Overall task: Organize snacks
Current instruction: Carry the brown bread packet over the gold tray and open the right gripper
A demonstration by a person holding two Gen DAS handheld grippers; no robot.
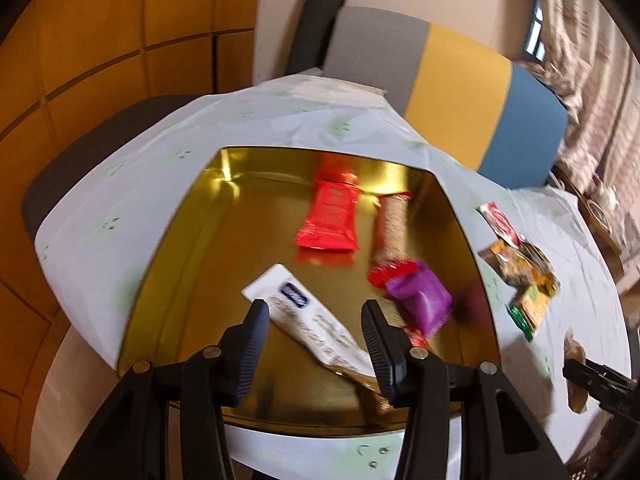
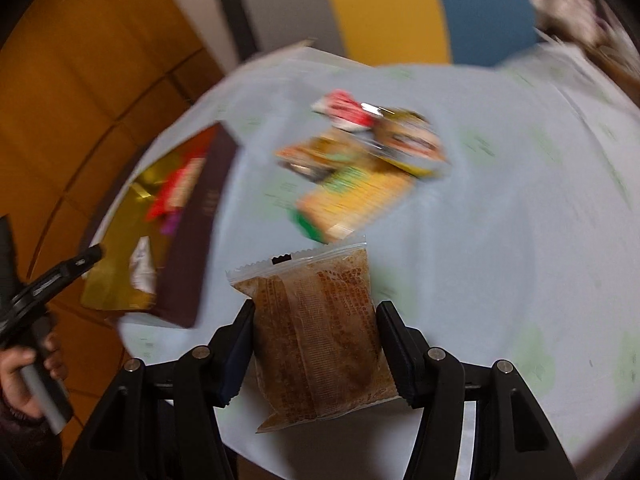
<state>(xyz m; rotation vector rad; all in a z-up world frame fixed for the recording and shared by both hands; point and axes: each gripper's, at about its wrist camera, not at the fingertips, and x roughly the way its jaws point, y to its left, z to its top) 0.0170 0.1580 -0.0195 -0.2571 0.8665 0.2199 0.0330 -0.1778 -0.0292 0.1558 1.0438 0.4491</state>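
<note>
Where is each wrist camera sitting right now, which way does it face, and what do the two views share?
Left wrist: on the left gripper, angled down into the gold tin; its open jaws hang over a white snack packet; the right gripper's tip shows at the right edge.
Right wrist: on the right gripper, angled down at the table; its jaws clamp a brown snack packet; a hand holding the left gripper shows at lower left.
Shared: tin, loose snack pile, pale tablecloth.

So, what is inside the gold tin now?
Inside the gold tin: a red packet, a brown bar, a purple packet and a white packet. The left gripper hides its near part.
</note>
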